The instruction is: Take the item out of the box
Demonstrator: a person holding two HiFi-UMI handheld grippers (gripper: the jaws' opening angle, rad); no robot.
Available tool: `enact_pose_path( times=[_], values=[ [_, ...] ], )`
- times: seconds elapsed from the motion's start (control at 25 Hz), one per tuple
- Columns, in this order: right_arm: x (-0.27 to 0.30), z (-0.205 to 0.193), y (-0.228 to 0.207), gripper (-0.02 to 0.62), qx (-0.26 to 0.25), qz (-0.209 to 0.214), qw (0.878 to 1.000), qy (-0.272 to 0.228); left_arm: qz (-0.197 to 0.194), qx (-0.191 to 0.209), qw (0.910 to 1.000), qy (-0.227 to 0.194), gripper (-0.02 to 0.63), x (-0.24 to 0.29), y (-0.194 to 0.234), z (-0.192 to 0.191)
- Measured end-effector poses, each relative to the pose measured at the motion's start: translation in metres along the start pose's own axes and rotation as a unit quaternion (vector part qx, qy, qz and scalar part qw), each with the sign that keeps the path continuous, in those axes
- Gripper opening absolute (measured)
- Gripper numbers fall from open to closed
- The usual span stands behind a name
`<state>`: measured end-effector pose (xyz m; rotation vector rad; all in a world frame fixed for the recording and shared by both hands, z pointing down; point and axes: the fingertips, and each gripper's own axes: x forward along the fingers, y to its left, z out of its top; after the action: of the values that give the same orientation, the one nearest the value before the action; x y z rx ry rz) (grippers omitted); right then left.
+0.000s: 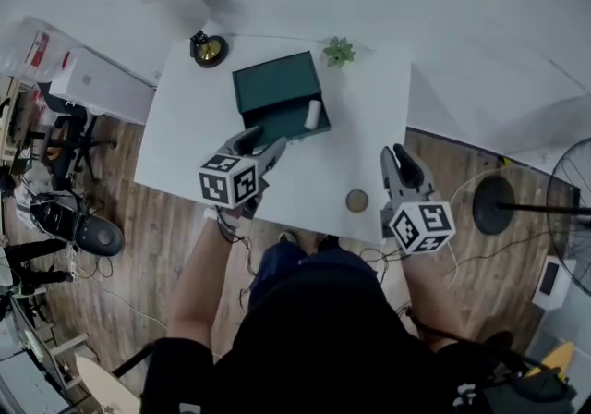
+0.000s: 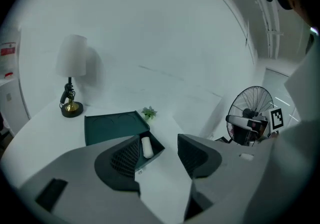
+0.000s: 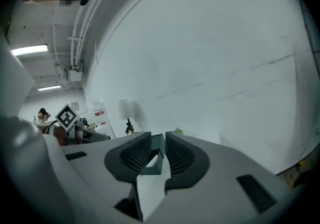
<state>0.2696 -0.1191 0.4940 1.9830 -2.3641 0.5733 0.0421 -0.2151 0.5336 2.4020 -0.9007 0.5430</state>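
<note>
Two tongs aloft over a white table point(image 1: 374, 116), one to each hand. Found the left tongs point(image 1: 261, 142) point(image 2: 159, 140) released, ribbed pads spread wide, with only bare table and a corner of the box showing in the gap. Found the right tongs point(image 1: 395, 155) point(image 3: 158, 137) released too, though much narrower, pads close yet not meeting, and gripping nothing. Saw the dark green box point(image 1: 277, 89) point(image 2: 112, 125) lying open on the table just ahead of the left tongs, untouched, lid swung back on the far side with two round hollows in its lining. Spotted the item, a small white roll point(image 1: 313, 114) point(image 2: 146, 147), inside the box's tray at its right-hand end, just beyond the left pad in the left gripper view, and ahead and to the left of the right tongs. Glimpsed a slice of that box through the right tongs' narrow gap, well ahead and apart from the pads. Noted a lamp point(image 1: 209, 49) point(image 2: 71, 103) with a brass base beyond the box, ahead and left of the left tongs, and a little green plant point(image 1: 339, 53) point(image 2: 149, 113) past the box's far right corner. Marked a round brown disc point(image 1: 357, 200) flat on the table, just left of the right tongs, between the two tongs and nearer the right one. Made out a standing fan point(image 1: 554, 209) point(image 2: 252, 113) on the wooden floor point(image 1: 166, 218), off to the right of the right tongs and well clear of the table.
</note>
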Motion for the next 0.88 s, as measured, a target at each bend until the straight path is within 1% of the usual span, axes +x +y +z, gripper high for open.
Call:
enact_pose_path(
  times=[0.12, 0.24, 0.4, 0.48, 0.6, 0.68, 0.76, 0.8, 0.88],
  values=[
    [0.003, -0.007, -0.019, 0.092, 0.012, -0.022, 1.000, 0.009, -0.014, 0.008, 0.9990, 0.041, 0.233, 0.044, 0.004, -0.005],
    [0.007, -0.011, -0.038, 0.089, 0.018, -0.047, 0.999, 0.013, -0.033, 0.018, 0.9952, 0.091, 0.227, 0.090, 0.009, -0.021],
    [0.001, -0.011, -0.053, 0.083, 0.029, -0.085, 0.996, 0.012, -0.054, 0.035, 0.9830, 0.172, 0.227, 0.145, 0.018, -0.047],
    [-0.003, -0.013, -0.057, 0.080, 0.031, -0.100, 0.994, 0.013, -0.056, 0.037, 0.9768, 0.203, 0.225, 0.167, 0.025, -0.058],
    [-0.010, -0.019, -0.063, 0.073, 0.037, -0.121, 0.992, 0.015, -0.050, 0.018, 0.9698, 0.238, 0.222, 0.192, 0.035, -0.072],
    [-0.016, -0.023, -0.065, 0.067, 0.043, -0.132, 0.990, 0.015, -0.048, -0.015, 0.9668, 0.251, 0.216, 0.203, 0.037, -0.078],
    [-0.023, -0.026, -0.068, 0.064, 0.049, -0.142, 0.989, 0.014, -0.041, -0.049, 0.9619, 0.266, 0.205, 0.211, 0.039, -0.085],
    [-0.026, -0.027, -0.071, 0.063, 0.051, -0.147, 0.988, 0.012, -0.035, -0.057, 0.9592, 0.275, 0.201, 0.214, 0.040, -0.088],
    [-0.032, -0.028, -0.076, 0.060, 0.055, -0.155, 0.986, 0.008, -0.026, -0.055, 0.9555, 0.289, 0.190, 0.221, 0.041, -0.093]
  ],
)
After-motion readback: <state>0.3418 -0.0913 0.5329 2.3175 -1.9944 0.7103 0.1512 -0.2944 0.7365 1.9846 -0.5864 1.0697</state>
